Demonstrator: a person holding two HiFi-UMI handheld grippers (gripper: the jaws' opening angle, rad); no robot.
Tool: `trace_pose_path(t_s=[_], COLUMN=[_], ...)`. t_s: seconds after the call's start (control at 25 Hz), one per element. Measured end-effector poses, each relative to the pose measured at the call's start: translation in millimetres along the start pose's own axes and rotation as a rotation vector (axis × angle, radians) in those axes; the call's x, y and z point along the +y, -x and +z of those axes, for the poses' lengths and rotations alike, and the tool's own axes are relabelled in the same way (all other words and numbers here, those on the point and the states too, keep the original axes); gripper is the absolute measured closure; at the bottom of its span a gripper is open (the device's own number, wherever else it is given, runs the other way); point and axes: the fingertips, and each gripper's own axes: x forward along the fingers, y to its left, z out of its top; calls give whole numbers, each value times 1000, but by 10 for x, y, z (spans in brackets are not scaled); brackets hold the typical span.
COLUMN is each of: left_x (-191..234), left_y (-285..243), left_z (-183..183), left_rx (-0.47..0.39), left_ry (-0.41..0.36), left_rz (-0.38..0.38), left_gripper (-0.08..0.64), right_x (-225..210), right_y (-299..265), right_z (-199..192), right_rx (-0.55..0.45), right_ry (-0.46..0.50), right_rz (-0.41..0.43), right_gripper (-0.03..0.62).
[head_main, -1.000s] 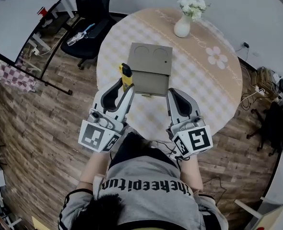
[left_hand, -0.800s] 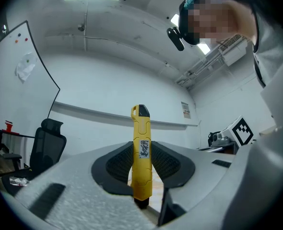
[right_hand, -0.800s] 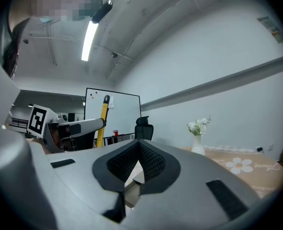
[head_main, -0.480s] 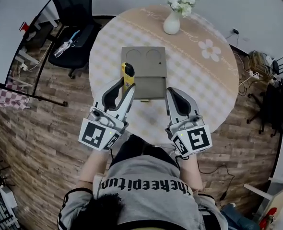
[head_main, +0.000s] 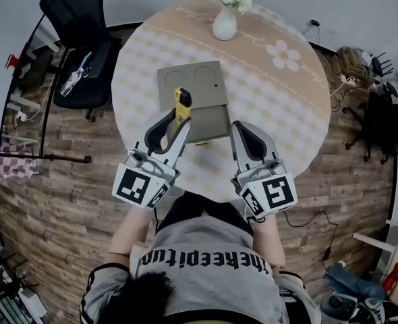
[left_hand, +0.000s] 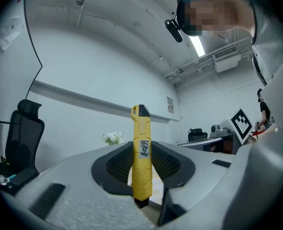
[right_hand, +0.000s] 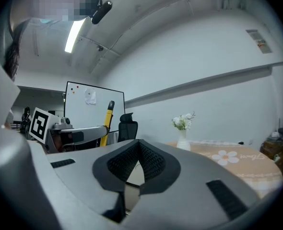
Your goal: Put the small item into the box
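Carried the yellow knife [head_main: 181,101], pinched in the left gripper [head_main: 177,119], from just off the left edge of the box [head_main: 192,83] to over its front-left part. Also swung the head view a bit, pushing the vase [head_main: 224,24] and surface [head_main: 280,93] up-left in frame and skewing the box.

Round desk [head_main: 287,106] in checked cloth on wood-plank floor [head_main: 57,181]. Left of desk, black office chair [head_main: 84,25]; right of desk, tangled cables [head_main: 354,63]. At desk's far edge, white flower vase [head_main: 224,25]. Above desk, ceiling strip light [right_hand: 75,35].

Bright, even light from a ceiling tube [right_hand: 75,34]; sharp centre, fisheye-bent, dark-vignetted edges.
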Motion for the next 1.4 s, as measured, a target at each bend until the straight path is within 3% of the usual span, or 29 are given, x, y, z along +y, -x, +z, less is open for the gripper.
trace_pose_path(t_s=[0.52,0.8,1.4], left_x=[122,95,20], left_y=[-287,-396,-509], left_z=[-697,-1152,-2059], left_rx=[199,328,568], left_ry=[-16,-70,-128], left_rz=[-163,-250,-350], left_gripper=[437,437,436], right_x=[-111,-182,-353], right_y=[-38,-28,76], right_z=[-216,-348,-569], right_rx=[36,48,78], right_ry=[-37,-61,-103], right_rz=[-128,-177,-246], right_gripper=[586,586,586])
